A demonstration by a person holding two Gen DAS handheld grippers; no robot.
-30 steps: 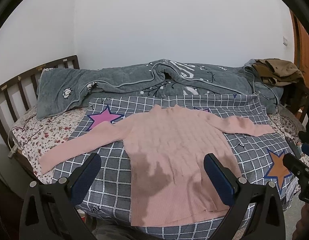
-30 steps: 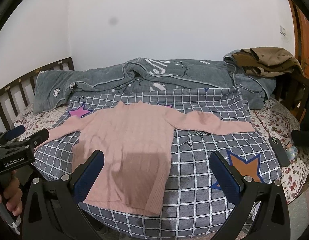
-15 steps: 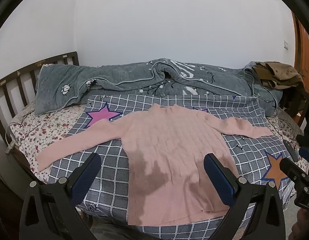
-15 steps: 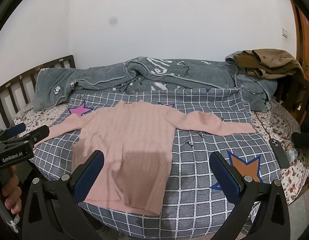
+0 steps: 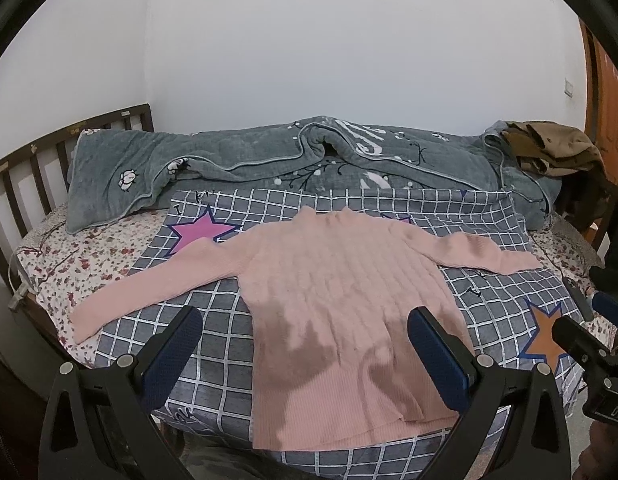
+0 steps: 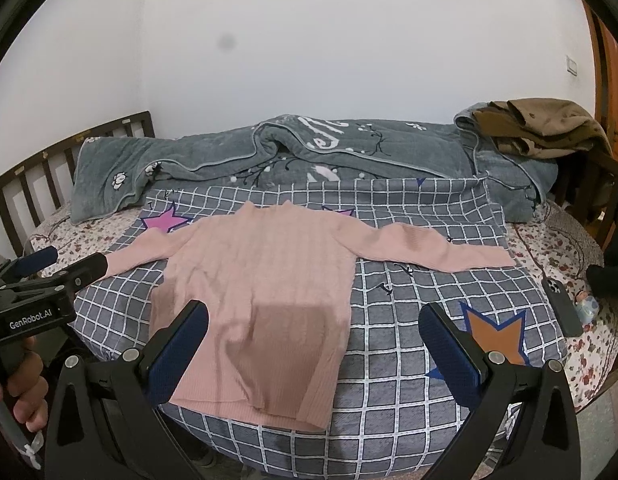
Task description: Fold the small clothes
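Observation:
A pink ribbed sweater [image 5: 333,304] lies flat and face down on the grey checked blanket [image 5: 489,304], both sleeves spread out sideways. It also shows in the right wrist view [image 6: 261,292]. My left gripper [image 5: 305,344] is open and empty, held above the sweater's hem near the bed's front edge. My right gripper [image 6: 317,340] is open and empty, over the sweater's right lower side and the blanket. Each gripper shows at the edge of the other's view: the left one in the right wrist view [image 6: 49,280], the right one in the left wrist view [image 5: 589,336].
A rumpled grey quilt [image 5: 301,160] runs along the back of the bed. Brown clothes [image 6: 545,124] are piled at the back right. A dark phone [image 6: 563,308] lies on the floral sheet at the right. A wooden headboard [image 5: 37,168] stands at the left.
Both grippers have pulled back and tilted slightly, so the bed sits a little lower and further in view. The sweater has not moved. Both grippers stay open.

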